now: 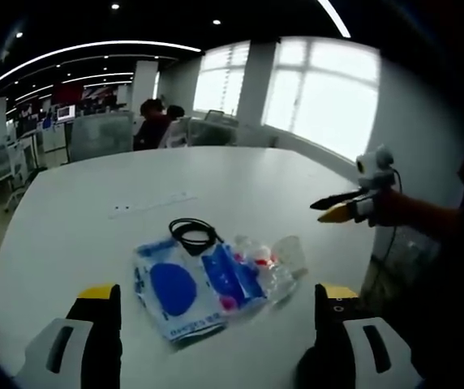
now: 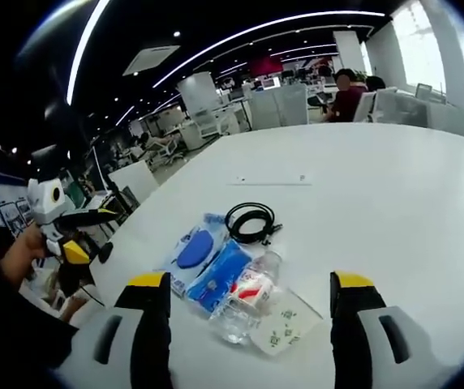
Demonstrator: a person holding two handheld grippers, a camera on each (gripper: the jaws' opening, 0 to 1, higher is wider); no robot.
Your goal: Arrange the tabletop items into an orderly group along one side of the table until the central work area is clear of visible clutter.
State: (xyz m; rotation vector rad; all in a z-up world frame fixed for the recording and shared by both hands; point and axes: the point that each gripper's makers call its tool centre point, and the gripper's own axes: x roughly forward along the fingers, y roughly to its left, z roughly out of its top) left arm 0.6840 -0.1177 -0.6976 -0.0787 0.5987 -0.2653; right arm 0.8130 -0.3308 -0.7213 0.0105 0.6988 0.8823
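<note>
A small heap lies on the white table point(image 1: 240, 174): a coiled black cable point(image 1: 191, 233), a white packet with a blue disc point(image 1: 171, 292), a blue packet point(image 1: 228, 279), a clear bottle with a red label point(image 1: 260, 263) lying down, and a clear wrapper point(image 1: 290, 253). My left gripper point(image 1: 216, 324) is open, its jaws on either side of the heap and short of it. My right gripper point(image 2: 250, 324) is open too, just behind the bottle point(image 2: 248, 296), the wrapper point(image 2: 285, 324), the blue packet point(image 2: 220, 274) and the cable point(image 2: 251, 220). Each gripper holds nothing.
A thin white strip point(image 1: 151, 204) lies farther out on the table. The right gripper point(image 1: 320, 211) enters the left gripper view from the right, held by a hand. Office desks, chairs and seated people point(image 1: 152, 121) stand beyond the far edge.
</note>
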